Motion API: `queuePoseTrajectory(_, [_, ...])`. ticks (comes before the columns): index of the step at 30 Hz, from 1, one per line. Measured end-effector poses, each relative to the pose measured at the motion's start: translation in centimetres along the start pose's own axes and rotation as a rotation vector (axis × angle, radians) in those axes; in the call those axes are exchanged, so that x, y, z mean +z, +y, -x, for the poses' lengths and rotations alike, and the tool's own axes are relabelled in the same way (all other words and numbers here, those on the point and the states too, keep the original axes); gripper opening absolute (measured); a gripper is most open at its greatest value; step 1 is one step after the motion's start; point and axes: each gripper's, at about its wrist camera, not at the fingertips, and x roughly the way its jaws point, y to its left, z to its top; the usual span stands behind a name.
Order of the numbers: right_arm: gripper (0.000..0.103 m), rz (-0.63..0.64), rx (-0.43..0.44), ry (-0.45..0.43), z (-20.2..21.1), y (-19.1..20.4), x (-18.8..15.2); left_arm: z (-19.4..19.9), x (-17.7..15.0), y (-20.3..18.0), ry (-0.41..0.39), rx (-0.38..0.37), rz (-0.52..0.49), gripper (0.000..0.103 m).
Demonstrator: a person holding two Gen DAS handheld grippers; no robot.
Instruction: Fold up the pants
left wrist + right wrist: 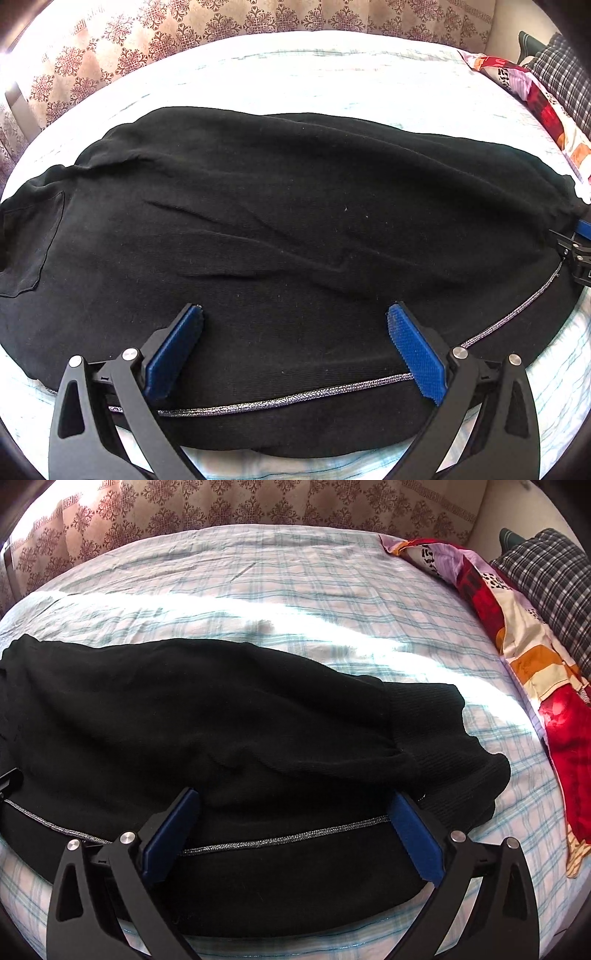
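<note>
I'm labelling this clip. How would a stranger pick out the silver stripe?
Find the checked bedsheet, then the black pants spread over it. The silver stripe is a thin glittery line along the pants' near edge, the only bright mark on the dark cloth.

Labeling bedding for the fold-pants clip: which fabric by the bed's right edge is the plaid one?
The dark checked pillow, farthest right against the wall. The colourful cloth beside it, nearer the black pants, has red, orange and purple patches instead.
</note>
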Motion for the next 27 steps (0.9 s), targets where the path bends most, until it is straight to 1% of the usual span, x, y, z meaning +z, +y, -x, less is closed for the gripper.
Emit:
queuePoseTrajectory(6, [0.098, 0.006, -0.012, -0.002, 0.6, -0.1, -0.1, 0.4, -0.1, 0.2, -0.012, -0.006, 0.000, 0.101])
queuePoseTrajectory(8, [0.097, 0.007, -0.010, -0.023, 1.7, -0.2, -0.3, 1.1, -0.3, 0.5, -0.035, -0.007, 0.016, 0.101])
queuePoseTrajectory(11, [0.097, -0.047, 0.029, -0.072, 4.0, -1.0, -1.1, 2.4, -0.5, 0.8, -0.077, -0.002, 0.034, 0.101])
queuePoseTrajectory(14, [0.097, -0.142, 0.060, -0.098, 5.7, -3.0, -2.0, 3.3, -0.2, 0.6, -0.096, -0.006, 0.037, 0.101])
queuePoseTrajectory(18, [0.097, -0.302, 0.090, -0.128, 7.3, -7.1, -3.4, 4.0, 0.2, -0.2, -0.110, -0.024, 0.018, 0.101])
queuePoseTrajectory(21, [0.096, -0.413, 0.136, -0.119, 7.2, -10.1, -4.4, 4.2, 0.6, -0.5, -0.110, -0.027, 0.008, 0.101])
queuePoseTrajectory(23, [0.091, -0.502, 0.173, -0.091, 6.4, -12.0, -5.0, 4.4, 0.9, -0.8, -0.105, -0.029, 0.003, 0.101])
queuePoseTrajectory(25, [0.080, -0.598, 0.233, -0.064, 5.4, -13.6, -5.4, 4.4, 0.9, -1.3, -0.101, -0.026, -0.005, 0.101])
queuePoseTrajectory(27, [0.076, -0.644, 0.281, -0.054, 4.6, -14.4, -5.4, 4.4, 0.9, -1.5, -0.099, -0.023, -0.011, 0.101])
